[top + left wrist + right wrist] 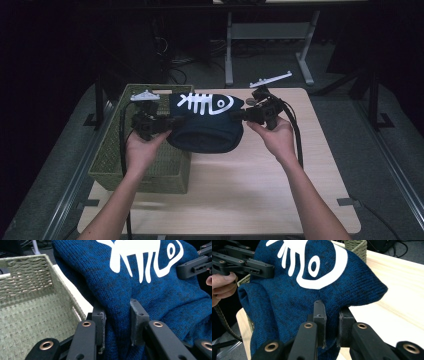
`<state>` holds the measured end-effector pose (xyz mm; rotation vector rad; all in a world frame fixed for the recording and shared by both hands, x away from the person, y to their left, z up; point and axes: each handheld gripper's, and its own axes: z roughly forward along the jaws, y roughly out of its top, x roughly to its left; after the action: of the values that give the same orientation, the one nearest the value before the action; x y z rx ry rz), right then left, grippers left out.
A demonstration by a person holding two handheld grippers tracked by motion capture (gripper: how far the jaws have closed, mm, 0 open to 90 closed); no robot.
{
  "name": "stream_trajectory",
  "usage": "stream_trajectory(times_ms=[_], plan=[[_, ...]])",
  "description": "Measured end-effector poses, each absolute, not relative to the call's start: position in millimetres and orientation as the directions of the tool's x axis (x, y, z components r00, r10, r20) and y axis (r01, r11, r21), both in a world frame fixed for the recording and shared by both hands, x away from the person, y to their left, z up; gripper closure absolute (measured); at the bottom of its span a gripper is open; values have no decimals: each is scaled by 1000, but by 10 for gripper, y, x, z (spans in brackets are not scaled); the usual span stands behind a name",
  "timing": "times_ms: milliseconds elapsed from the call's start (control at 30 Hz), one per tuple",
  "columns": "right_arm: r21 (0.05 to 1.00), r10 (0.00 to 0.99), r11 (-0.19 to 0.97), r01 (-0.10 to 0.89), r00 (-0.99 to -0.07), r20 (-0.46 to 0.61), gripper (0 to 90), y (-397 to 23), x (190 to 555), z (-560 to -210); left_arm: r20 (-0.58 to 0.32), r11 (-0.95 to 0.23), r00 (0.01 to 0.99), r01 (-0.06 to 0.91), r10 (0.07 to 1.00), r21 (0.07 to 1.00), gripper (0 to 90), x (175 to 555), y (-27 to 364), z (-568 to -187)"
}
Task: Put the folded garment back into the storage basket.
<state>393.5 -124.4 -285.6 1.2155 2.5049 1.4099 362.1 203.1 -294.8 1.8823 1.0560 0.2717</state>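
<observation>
A dark blue knitted garment [205,125] with a white fish-skeleton print hangs folded in the air between both grippers, above the table's left half. My left gripper [167,123] is shut on its left edge; in the left gripper view the pads [136,320] pinch the blue knit [155,292]. My right gripper [239,115] is shut on its right edge; in the right gripper view the fabric [287,300] is clamped between the pads [320,317]. The other gripper [244,263] shows at the upper left there.
A green woven basket [117,162] stands on the left edge of the light wooden table [250,185], partly under the garment; its inside [30,322] holds nothing visible. Dark floor and desk legs [229,50] lie beyond the table.
</observation>
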Motion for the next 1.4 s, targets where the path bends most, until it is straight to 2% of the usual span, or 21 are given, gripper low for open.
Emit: stream_trajectory(times_ms=[967,1400], plan=[[733,590,315,603,-729,347,804,-767,4036,-2915,-245,-165,560,582,792,796,704,3574,2475,-2990],[728,582,311,611,-728,361,802,-645,4058,-2960,-234,-186,564,588,792,787,703,3591,2610,-2997]])
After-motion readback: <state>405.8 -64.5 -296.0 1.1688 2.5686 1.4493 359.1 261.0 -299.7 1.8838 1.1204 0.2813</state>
